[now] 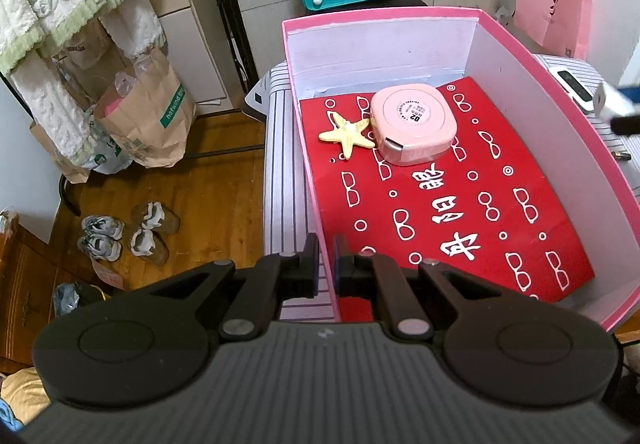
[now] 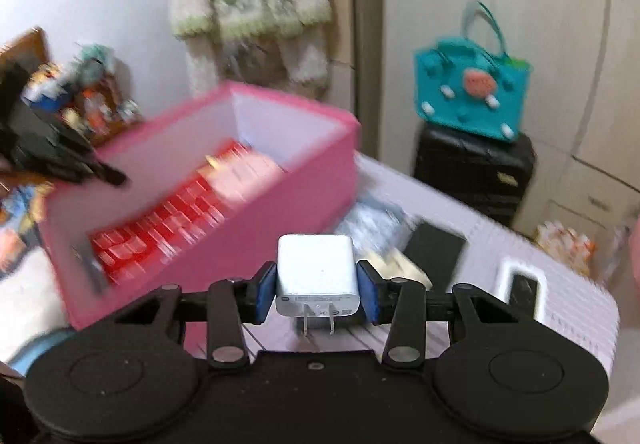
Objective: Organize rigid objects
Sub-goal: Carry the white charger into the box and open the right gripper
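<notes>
My right gripper (image 2: 317,288) has its fingers closed on the sides of the white charger (image 2: 316,272), prongs toward the camera, held above the striped surface just beside the pink box (image 2: 256,219). My left gripper (image 1: 326,264) pinches the box's near wall, fingers nearly together, one either side. I'd hold that wall steady, carry the charger over the rim, and lower it onto bare red liner (image 1: 460,228) — clear of the starfish (image 1: 348,133) and pink case (image 1: 414,127) — before opening.

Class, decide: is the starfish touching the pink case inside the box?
Touching. The left wrist view shows one arm of the starfish meeting the pink case with no gap.
</notes>
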Tool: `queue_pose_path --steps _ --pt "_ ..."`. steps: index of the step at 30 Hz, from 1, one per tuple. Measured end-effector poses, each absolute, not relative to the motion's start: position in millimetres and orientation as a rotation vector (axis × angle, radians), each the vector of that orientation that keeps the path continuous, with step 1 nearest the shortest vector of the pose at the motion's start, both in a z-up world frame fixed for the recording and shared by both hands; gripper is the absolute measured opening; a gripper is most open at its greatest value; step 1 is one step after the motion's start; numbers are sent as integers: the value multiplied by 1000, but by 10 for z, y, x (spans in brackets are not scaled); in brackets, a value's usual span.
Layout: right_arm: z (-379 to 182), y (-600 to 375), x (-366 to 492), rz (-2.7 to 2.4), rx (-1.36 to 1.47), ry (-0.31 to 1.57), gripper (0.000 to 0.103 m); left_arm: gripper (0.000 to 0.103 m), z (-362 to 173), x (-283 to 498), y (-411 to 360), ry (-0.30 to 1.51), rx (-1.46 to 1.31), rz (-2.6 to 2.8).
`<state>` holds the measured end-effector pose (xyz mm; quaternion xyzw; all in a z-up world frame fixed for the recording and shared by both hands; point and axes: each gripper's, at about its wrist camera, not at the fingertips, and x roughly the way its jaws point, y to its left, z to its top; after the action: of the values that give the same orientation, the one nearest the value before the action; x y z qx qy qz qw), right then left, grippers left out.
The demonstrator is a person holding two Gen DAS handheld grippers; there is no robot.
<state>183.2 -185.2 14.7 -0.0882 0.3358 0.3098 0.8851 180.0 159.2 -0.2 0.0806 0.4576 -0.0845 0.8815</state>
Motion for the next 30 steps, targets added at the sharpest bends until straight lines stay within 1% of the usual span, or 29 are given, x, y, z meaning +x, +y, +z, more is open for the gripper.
queue_pose_path --steps 4,7,18,24,30 --pt "395 -1578 1889 774 -175 673 49 6 1 1795 1617 951 156 -177" --pt "434 -1258 1963 866 -198 694 49 6 -1 1796 1632 949 144 -179" --pt "70 -139 2429 976 -378 883 48 7 -9 1788 1665 942 127 -184" --pt "-115 239 2564 971 -481 960 48 7 -18 1787 1666 940 125 -184" --pt "-227 420 2698 937 -514 1001 49 7 -30 1778 1666 939 124 -185"
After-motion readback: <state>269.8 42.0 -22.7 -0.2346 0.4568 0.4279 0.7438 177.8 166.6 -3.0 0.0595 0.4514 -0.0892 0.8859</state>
